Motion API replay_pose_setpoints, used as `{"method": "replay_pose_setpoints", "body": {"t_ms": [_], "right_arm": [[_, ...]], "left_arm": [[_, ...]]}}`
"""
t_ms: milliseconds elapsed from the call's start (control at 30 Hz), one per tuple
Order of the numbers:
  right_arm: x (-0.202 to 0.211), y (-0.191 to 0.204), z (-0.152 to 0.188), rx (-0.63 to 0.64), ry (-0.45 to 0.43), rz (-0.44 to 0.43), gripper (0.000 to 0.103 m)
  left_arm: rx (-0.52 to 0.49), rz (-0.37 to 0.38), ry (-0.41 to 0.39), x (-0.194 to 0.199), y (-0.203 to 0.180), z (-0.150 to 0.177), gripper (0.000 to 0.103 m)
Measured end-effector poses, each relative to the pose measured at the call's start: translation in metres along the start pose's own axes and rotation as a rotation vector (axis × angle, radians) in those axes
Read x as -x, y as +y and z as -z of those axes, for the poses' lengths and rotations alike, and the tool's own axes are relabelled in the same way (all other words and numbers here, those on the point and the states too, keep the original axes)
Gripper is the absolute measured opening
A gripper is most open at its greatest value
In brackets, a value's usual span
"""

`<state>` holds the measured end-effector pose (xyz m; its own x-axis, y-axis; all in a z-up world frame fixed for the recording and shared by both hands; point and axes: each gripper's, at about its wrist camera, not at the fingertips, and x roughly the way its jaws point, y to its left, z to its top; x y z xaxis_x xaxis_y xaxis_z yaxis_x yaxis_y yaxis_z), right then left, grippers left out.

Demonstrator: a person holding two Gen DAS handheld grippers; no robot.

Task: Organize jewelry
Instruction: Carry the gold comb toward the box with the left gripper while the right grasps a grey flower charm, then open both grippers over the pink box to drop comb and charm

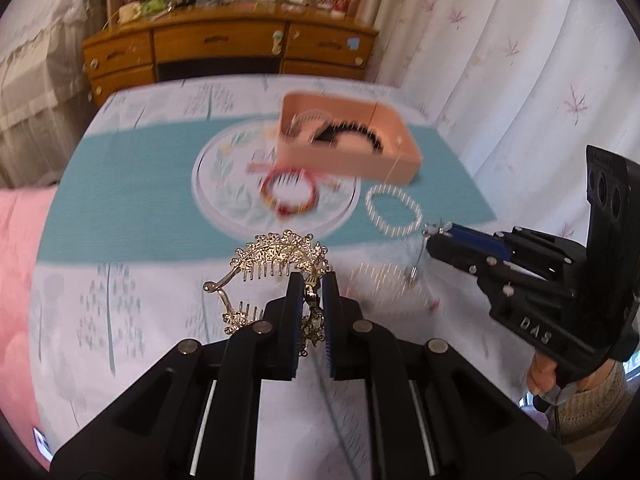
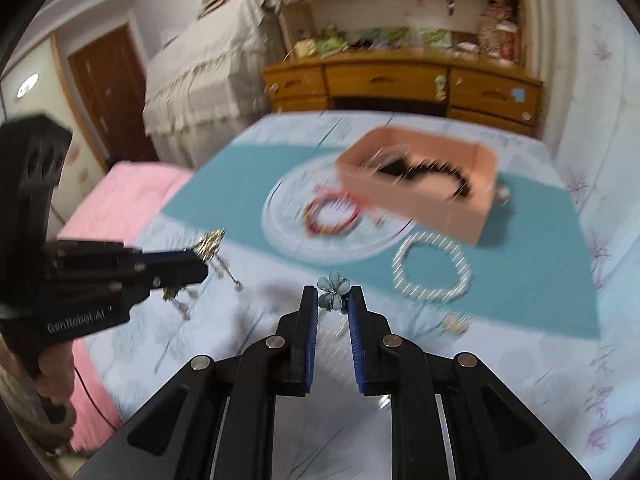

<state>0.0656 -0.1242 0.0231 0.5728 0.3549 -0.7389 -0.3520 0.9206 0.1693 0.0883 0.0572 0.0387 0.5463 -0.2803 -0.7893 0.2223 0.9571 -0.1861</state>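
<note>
My left gripper [image 1: 312,280] is shut on a gold comb hairpiece [image 1: 276,258] and holds it above the bed. It also shows in the right wrist view [image 2: 208,244]. My right gripper [image 2: 333,292] is shut on a small blue flower clip [image 2: 331,290], seen at its tips in the left wrist view [image 1: 436,230]. A pink box [image 1: 352,140] holding a black hairband [image 1: 356,132] sits on the teal cloth [image 1: 132,192]. A red bracelet [image 1: 290,194] and a pearl bracelet [image 1: 394,210] lie near the box.
A round white patterned plate [image 1: 236,196] lies under the red bracelet. A pink blanket [image 1: 16,280] is at the left. A wooden dresser [image 1: 224,50] stands beyond the bed. White curtains [image 1: 520,60] hang at the right.
</note>
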Motion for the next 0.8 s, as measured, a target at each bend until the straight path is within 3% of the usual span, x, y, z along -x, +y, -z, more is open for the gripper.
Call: {"method": "replay_pose_setpoints", "body": {"t_ms": [200,433,567,800], "right_arm": [[-0.001,-0.047,-0.054,-0.095,-0.065,0.027,0.015],[-0.034,-0.106,-0.101,-0.232,-0.105,0.057,0.015],[-0.069,-0.129,-0.109,-0.252,-0.066,0.072,0.015],[-0.115,-0.132,-0.102,-0.2,-0.016,0.108,0.015]], "left_arm": [[-0.006,0.073,-0.05,-0.014,-0.013,-0.071,0.007],[0.073,0.161,-0.039,-0.075,-0.027,-0.151,0.007],[0.102,0.171,0.005,-0.121,-0.036,-0.168,0.007],[0.122,0.162,0.049,-0.176,-0.047,-0.179,0.007]]}}
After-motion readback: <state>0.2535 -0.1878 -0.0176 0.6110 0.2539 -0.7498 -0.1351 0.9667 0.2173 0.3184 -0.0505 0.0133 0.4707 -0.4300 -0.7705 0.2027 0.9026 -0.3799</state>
